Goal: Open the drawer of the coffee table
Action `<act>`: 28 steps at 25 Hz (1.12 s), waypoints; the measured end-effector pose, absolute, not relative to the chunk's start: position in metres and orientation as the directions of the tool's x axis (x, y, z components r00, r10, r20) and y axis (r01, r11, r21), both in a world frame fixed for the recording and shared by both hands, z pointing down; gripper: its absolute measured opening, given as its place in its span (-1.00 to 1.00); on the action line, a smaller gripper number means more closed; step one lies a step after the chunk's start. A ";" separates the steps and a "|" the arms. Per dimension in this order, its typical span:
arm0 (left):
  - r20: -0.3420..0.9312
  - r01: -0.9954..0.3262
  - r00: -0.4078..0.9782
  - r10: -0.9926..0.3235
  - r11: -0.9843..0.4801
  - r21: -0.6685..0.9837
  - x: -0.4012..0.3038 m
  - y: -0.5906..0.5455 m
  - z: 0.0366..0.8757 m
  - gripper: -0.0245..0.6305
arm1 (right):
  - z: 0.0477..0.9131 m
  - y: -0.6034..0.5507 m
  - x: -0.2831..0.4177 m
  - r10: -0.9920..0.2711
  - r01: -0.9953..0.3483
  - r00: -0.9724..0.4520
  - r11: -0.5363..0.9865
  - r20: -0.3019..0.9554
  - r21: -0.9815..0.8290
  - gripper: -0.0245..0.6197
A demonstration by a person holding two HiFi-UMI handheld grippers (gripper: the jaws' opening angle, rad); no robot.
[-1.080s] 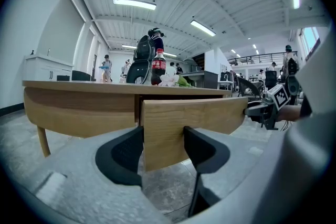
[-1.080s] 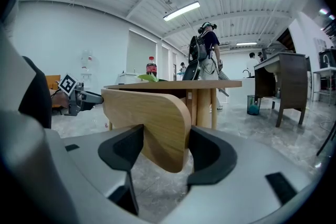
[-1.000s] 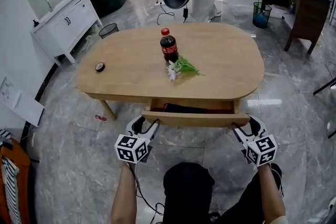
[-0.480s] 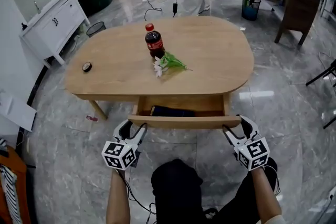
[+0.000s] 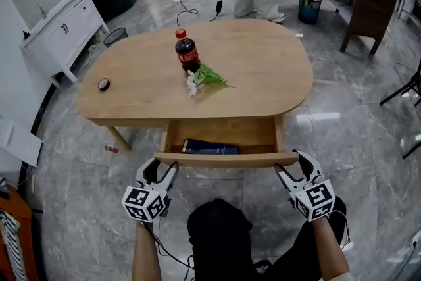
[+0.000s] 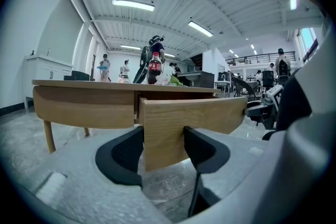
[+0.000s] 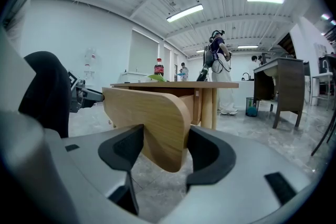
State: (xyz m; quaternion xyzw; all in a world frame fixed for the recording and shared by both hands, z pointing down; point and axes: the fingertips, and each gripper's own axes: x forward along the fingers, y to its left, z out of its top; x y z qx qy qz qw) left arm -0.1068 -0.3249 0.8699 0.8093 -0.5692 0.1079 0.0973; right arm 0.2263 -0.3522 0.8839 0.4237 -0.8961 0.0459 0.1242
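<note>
— Under the tabletop, where does the drawer (image 5: pixel 223 158) stand?
— Well out of the table (image 5: pixel 276 69), towards the person, with a dark flat thing (image 5: pixel 210 147) lying inside. The left gripper (image 5: pixel 160 170) pinches the front's left end and the right gripper (image 5: pixel 292 166) its right end. Each gripper view shows the wood between both jaws with no gap.
— So what could go wrong?
— Pull one side harder and the drawer may skew and bind. Pull much further and, I'd judge, it could come off whatever guides it and tip, spilling the dark thing.
— And the grip?
— The right jaws sit on a rounded lower corner, so they might slide off downwards. A jerk could also rock the bottle (image 5: pixel 186 52) standing beside the flowers (image 5: pixel 207 79).
</note>
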 end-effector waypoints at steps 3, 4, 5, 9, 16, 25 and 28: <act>0.284 -0.943 0.328 -0.901 -0.332 0.033 -0.106 -0.321 0.871 -0.21 | 0.885 -0.348 0.227 -0.747 -0.770 -0.612 0.638 0.261 0.020 -0.07; 0.282 -0.943 0.327 -0.902 -0.332 0.033 -0.106 -0.319 0.871 -0.21 | 0.885 -0.347 0.227 -0.746 -0.770 -0.613 0.638 0.260 0.017 -0.07; 0.282 -0.943 0.327 -0.902 -0.331 0.032 -0.106 -0.318 0.871 -0.21 | 0.884 -0.345 0.228 -0.745 -0.769 -0.615 0.639 0.258 0.012 -0.07; 0.286 -0.943 0.325 -0.901 -0.331 0.031 -0.105 -0.307 0.870 -0.21 | 0.883 -0.335 0.228 -0.739 -0.765 -0.623 0.645 0.256 0.000 -0.08; 0.292 -0.943 0.325 -0.899 -0.331 0.030 -0.103 -0.293 0.871 -0.21 | 0.883 -0.322 0.230 -0.733 -0.760 -0.631 0.649 0.255 -0.014 -0.08; 0.301 -0.941 0.328 -0.895 -0.336 0.025 -0.102 -0.280 0.877 -0.21 | 0.891 -0.308 0.231 -0.727 -0.756 -0.631 0.654 0.270 -0.005 -0.08; 0.304 -0.943 0.325 -0.895 -0.333 0.026 -0.102 -0.275 0.879 -0.21 | 0.892 -0.304 0.230 -0.727 -0.757 -0.628 0.653 0.277 -0.004 -0.08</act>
